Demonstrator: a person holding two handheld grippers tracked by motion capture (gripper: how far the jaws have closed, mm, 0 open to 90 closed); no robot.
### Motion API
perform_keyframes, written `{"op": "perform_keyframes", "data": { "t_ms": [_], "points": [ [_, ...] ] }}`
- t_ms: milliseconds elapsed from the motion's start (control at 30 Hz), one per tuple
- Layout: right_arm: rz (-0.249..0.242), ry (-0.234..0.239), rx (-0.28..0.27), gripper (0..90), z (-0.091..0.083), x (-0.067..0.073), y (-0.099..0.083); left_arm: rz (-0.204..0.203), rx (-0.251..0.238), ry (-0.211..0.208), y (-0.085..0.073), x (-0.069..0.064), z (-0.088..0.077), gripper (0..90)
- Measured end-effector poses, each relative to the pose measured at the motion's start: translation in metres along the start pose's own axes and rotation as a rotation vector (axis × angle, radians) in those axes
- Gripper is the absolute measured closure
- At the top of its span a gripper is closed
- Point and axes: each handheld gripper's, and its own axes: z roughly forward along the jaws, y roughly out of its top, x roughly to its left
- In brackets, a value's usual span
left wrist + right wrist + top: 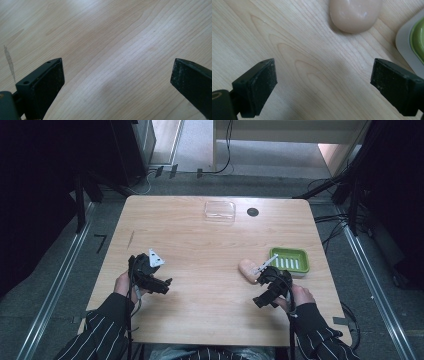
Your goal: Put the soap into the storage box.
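A pale pink bar of soap (pixel 248 269) lies on the wooden table (pixel 210 245), just left of a green soap dish (pixel 290 261). My right gripper (pixel 264 289) is held low over the table right behind the soap. In the right gripper view it (pixel 323 85) stands open and empty, with the soap (pixel 355 15) a short way ahead of the jaws and the dish's edge (pixel 409 42) at the right. My left gripper (pixel 161 284) hovers over the front left of the table. In its own view it (pixel 117 82) is wide open over bare wood.
A clear plastic box (pixel 219 211) and a small black round disc (pixel 252 212) sit near the table's far edge. Dark stands, cables and metal floor rails surround the table. Striped sleeves come in from the bottom.
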Motion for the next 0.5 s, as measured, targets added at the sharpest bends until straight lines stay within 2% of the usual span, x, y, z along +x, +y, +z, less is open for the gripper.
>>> {"op": "perform_keyframes", "data": {
  "t_ms": [133, 200, 267, 500],
  "points": [
    [-0.017, 0.010, 0.006, 7.3, 0.003, 0.000, 0.005, -0.005, -0.002, 0.004, 0.001, 0.000, 0.002, 0.0],
    [-0.018, -0.006, 0.006, 12.8, 0.004, 0.000, 0.007, 0.009, 0.007, 0.002, 0.002, -0.002, 0.002, 0.0],
    [-0.018, -0.006, 0.000, 13.7, 0.002, -0.001, 0.008, 0.011, 0.009, 0.002, 0.002, -0.003, 0.002, 0.0],
    [-0.028, -0.013, -0.019, 12.1, 0.000, -0.001, 0.017, -0.008, 0.005, 0.007, -0.001, 0.001, 0.002, 0.0]
  ]
}}
